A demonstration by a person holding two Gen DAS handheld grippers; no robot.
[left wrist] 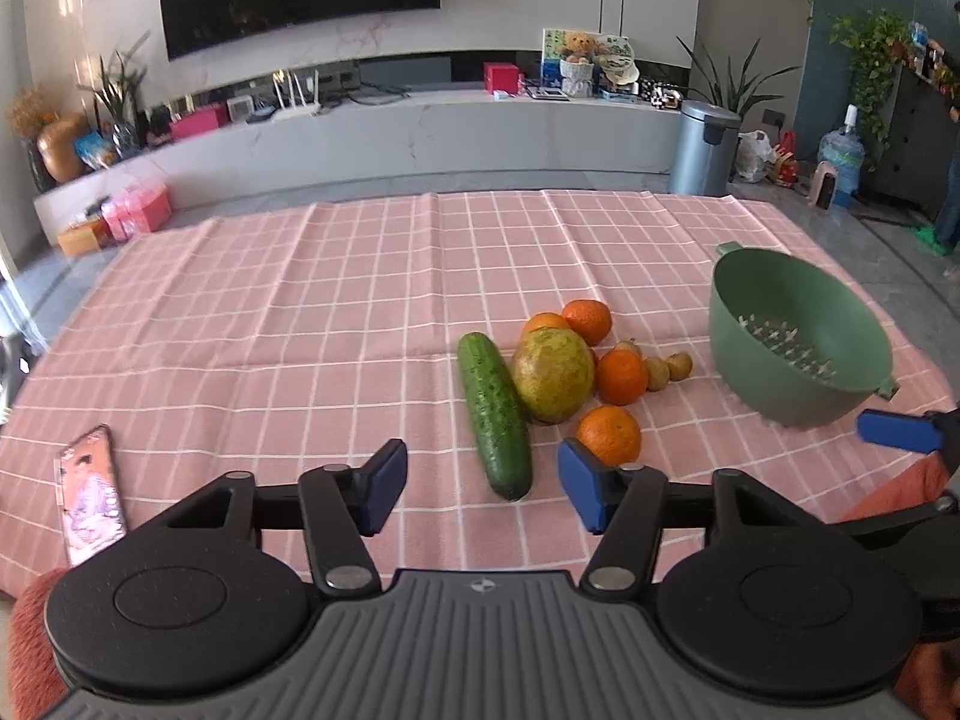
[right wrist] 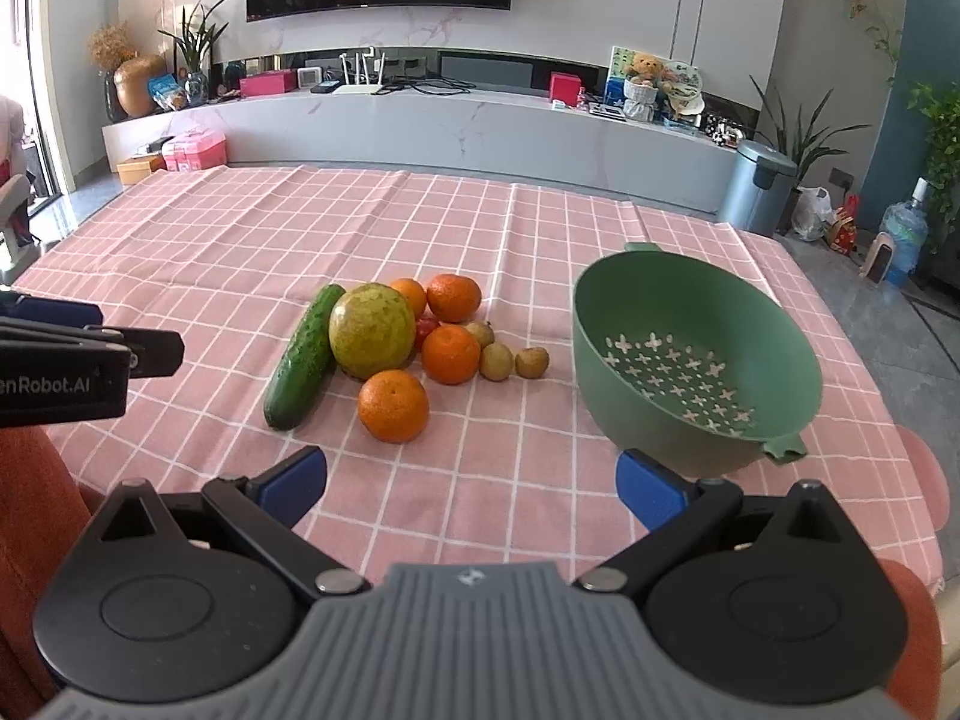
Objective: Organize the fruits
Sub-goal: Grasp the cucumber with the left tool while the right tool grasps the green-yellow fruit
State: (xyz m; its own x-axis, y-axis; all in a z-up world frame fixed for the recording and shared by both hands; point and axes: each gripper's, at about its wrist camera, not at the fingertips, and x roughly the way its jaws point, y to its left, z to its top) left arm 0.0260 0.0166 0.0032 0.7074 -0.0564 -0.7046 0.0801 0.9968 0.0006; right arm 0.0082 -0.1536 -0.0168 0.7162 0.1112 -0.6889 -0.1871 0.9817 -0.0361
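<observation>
A pile of fruit lies on the pink checked cloth (left wrist: 270,330): a green cucumber (left wrist: 495,414), a large yellow-green pear-like fruit (left wrist: 553,373), several oranges (left wrist: 609,435) and small brown fruits (left wrist: 679,366). A green colander bowl (left wrist: 792,348) stands to their right. My left gripper (left wrist: 483,489) is open, hovering just before the cucumber's near end, with nothing between its blue pads (left wrist: 384,483). In the right wrist view the cucumber (right wrist: 303,360), the nearest orange (right wrist: 393,405) and the colander (right wrist: 690,366) lie ahead of my right gripper (right wrist: 471,489), which is open and holds nothing.
A phone (left wrist: 90,501) lies on the cloth at the near left. Beyond the table run a long white TV bench (left wrist: 420,132), a metal bin (left wrist: 705,147) and house plants. The left gripper's body (right wrist: 66,360) shows at the left of the right wrist view.
</observation>
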